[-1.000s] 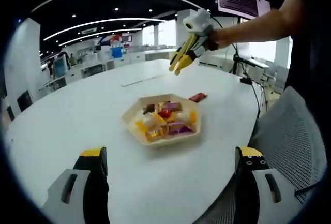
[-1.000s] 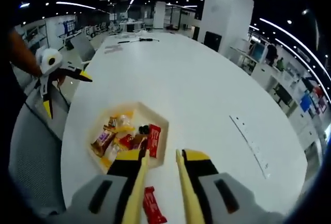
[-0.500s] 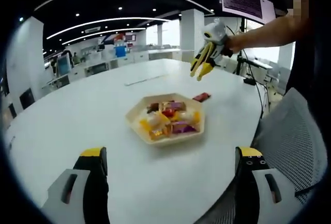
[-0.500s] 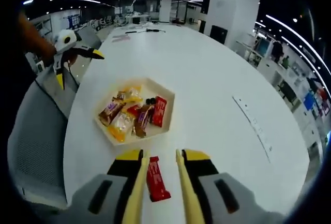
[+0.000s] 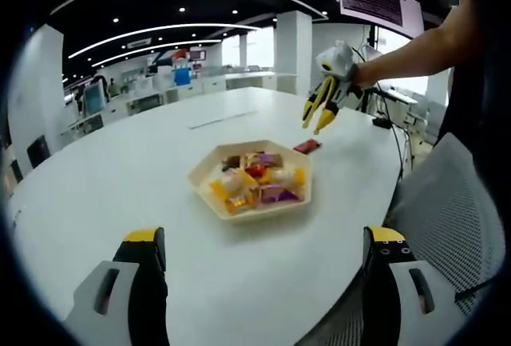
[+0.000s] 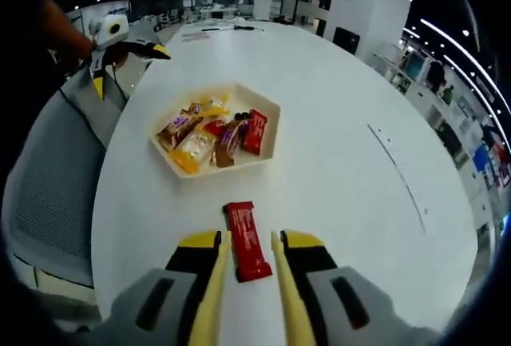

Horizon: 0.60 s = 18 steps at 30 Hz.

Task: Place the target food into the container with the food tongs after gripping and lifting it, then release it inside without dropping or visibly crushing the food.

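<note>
on the white counter (image 6: pixel 335 162), just ahead of the right tongs (image 6: pixel 249 242) in the right gripper view, lies a red snack bar (image 6: pixel 247 240): a flat, oblong wrapper with crimped ends, glossy red, with pale printing too small to read. it rests flat on the counter between the two yellow blades of the right tongs, which stand slightly apart with a narrow gap; whether the blades touch the wrapper cannot be told. the bar is outside the container, near its closest edge but apart from it.

the container is a cream hexagonal tray (image 6: pixel 267 145) holding a heap of wrapped snacks (image 6: pixel 209 132) in yellow, brown, purple and red; none of their labels can be read.

in the left gripper view the same tray (image 5: pixel 203 184) sits mid-counter with the red snack bar (image 5: pixel 306 146) just beyond its far rim, and the right tongs (image 5: pixel 320 114) hang above that bar, held by a person's hand (image 5: pixel 349 77). the left tongs (image 5: pixel 265 252) hover wide apart at the counter's near edge, clamped on nothing. a grey mesh chair (image 5: pixel 455 218) stands beside the counter. a wall screen (image 5: pixel 375 1) carries lines of text too blurred to read.
</note>
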Tool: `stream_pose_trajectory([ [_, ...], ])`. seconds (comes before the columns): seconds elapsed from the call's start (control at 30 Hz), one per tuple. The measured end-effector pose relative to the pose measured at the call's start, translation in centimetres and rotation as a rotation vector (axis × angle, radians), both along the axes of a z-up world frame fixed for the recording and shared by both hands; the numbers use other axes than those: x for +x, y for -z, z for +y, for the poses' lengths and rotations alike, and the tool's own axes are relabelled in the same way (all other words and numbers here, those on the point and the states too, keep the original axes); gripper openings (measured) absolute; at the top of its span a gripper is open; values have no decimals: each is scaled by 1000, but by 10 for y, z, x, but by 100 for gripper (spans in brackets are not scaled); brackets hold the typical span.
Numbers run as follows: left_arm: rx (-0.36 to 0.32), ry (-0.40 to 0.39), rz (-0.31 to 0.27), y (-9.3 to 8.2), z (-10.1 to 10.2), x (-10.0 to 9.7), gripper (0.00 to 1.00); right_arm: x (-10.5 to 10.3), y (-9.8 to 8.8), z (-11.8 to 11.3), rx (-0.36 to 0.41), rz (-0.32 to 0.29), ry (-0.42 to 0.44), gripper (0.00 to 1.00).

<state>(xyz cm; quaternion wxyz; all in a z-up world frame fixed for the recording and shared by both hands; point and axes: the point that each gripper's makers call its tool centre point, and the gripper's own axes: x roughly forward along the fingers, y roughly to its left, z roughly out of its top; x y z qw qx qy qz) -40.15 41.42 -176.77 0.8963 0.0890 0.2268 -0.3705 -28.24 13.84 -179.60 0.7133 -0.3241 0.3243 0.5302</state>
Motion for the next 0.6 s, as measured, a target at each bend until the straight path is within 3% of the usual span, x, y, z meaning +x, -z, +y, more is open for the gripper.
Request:
stream_pose_trajectory([
  [0.27, 3, 3, -4, -1, -1, -1, 100, 4, 18, 4, -22, 17, 9, 27],
  [0.3, 5, 2, -6, -1, -1, -1, 100, 2, 23, 4, -23, 45, 19, 27],
  [0.6, 12, 12, 4, 1, -3, -2, 100, 6, 33, 6, -67, 26, 7, 28],
])
